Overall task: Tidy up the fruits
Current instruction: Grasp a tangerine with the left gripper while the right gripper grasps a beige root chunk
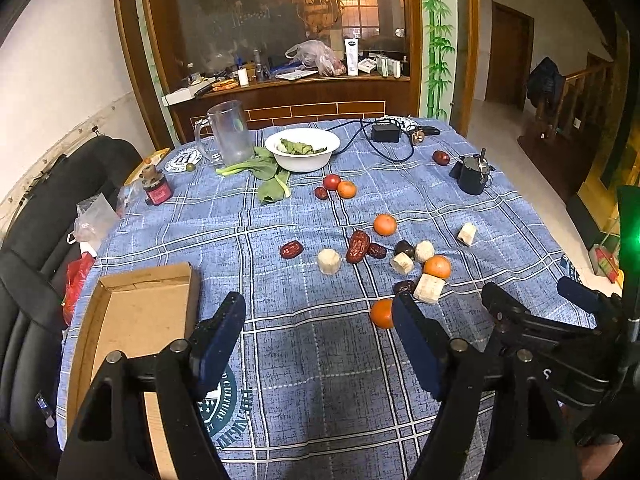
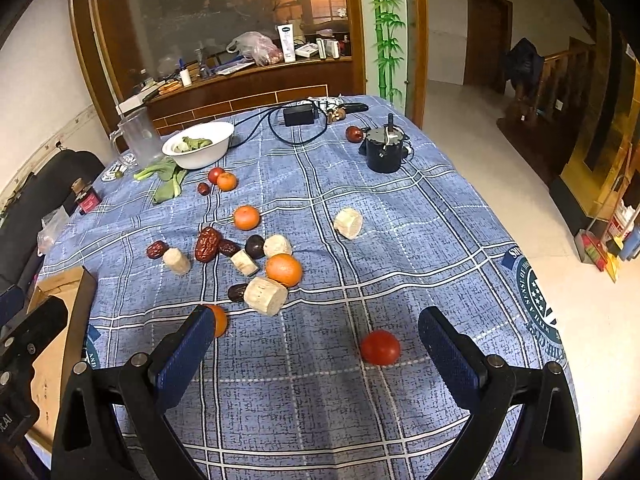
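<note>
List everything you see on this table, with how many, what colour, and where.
oranges: five, orange, mid-table
red dates: several, dark red, mid-table
pale chunks: five, cream, mid-table
tomato: one, red, near edge
bowl: one, white, holding greens, far left
pitcher: one, clear, beside bowl
cardboard box: one, brown, left edge
black pot: one, far right
left gripper: open, empty
right gripper: open, empty

From my left gripper (image 1: 320, 318), the blue checked cloth-covered surface (image 1: 320, 360) lies bare straight ahead. At one o'clock, a round orange mandarin (image 1: 381, 313) and a pale cut cylinder chunk (image 1: 429, 289) crowd the way; at nine, an open brown cardboard tray (image 1: 136, 312) blocks passage.
</note>
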Demonstrator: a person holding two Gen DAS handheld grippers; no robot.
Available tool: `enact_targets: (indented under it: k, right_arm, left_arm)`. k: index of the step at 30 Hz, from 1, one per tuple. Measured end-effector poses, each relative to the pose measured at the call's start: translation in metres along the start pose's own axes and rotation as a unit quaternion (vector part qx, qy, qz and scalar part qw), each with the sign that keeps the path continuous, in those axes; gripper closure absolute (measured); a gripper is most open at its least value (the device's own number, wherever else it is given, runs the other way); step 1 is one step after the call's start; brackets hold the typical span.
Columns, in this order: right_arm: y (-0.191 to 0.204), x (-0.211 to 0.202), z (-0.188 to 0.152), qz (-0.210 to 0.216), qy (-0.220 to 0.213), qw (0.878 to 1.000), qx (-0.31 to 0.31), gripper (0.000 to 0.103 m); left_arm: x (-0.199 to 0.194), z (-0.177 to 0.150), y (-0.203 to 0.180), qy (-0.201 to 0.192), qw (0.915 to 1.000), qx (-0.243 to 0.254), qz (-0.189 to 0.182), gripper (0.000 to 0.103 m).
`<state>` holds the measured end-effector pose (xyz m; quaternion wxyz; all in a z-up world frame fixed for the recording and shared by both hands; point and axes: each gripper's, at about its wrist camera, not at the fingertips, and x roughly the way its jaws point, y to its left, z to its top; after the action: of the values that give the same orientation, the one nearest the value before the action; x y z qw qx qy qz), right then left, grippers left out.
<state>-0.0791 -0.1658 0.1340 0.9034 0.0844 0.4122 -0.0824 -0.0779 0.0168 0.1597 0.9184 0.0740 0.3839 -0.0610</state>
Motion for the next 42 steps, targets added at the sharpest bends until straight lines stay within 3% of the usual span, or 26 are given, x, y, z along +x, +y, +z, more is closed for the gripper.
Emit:
enact_targets:
  k: [17,28,34,42]
  right_arm:
    - [0.004,0.016,0.001,0.004,0.015,1.0,-0.007,0.001]
    - [-0.004,0.052,-0.011,0.013,0.062,0.998,-0.006,0.001]
    - [-0.008,0.071,-0.011,0.031,0.079,0.996,-0.004,0.003]
    - [-0.018,0.082,0.011,0.055,0.07,0.996,0.002,0.007]
  left_arm:
    - [0.019,0.003,-0.004,0.022,0.9997,0.001,-0.007,0.028]
    - [0.079,-0.011,0.026,0.099,0.9937,-0.047,-0.023,0.028]
    - [0.112,-0.023,0.025,0.139,0.9866,-0.054,-0.065,0.028]
    - [0.137,-0.02,-0.011,0.152,0.9775,-0.022,-0.145,0.03]
